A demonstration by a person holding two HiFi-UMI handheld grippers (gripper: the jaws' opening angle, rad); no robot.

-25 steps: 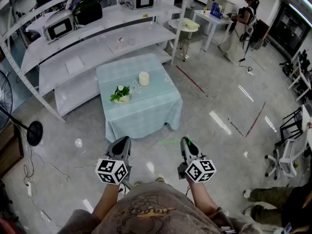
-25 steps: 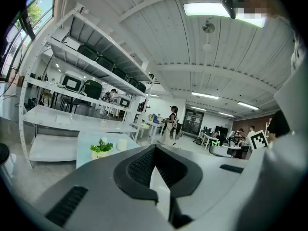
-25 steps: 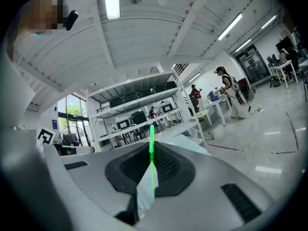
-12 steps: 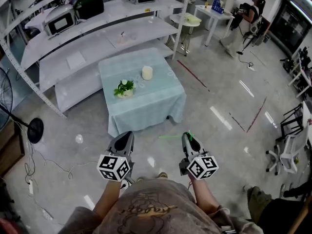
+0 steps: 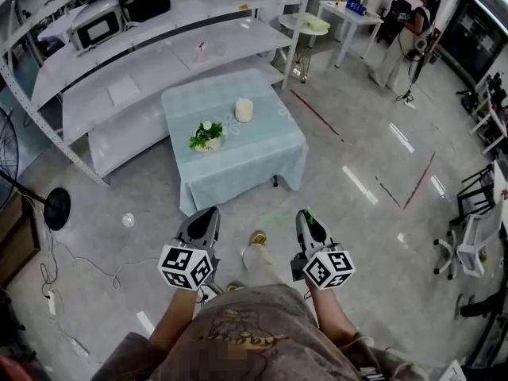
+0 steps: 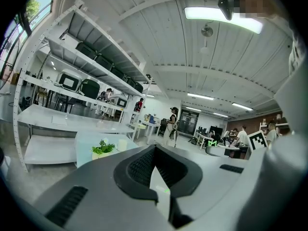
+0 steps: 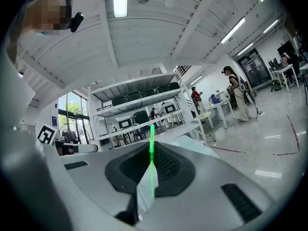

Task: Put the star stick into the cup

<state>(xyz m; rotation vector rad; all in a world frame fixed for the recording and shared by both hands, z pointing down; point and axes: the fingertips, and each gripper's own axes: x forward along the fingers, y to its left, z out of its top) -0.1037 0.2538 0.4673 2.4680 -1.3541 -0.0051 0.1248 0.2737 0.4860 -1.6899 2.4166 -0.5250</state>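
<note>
Your right hand-held gripper (image 5: 306, 217) is clamped on the star stick (image 5: 278, 217), which juts out to its left. The cup (image 5: 244, 110) stands well ahead and slightly left of it on the surface (image 5: 258, 149). Your left hand-held gripper (image 5: 208, 217) is closed and empty.

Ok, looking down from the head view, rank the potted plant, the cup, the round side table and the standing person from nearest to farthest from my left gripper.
From the left gripper:
1. The potted plant, straight ahead.
2. The cup, just behind it, to the right.
3. The round side table, back right.
4. The standing person, far right.
</note>
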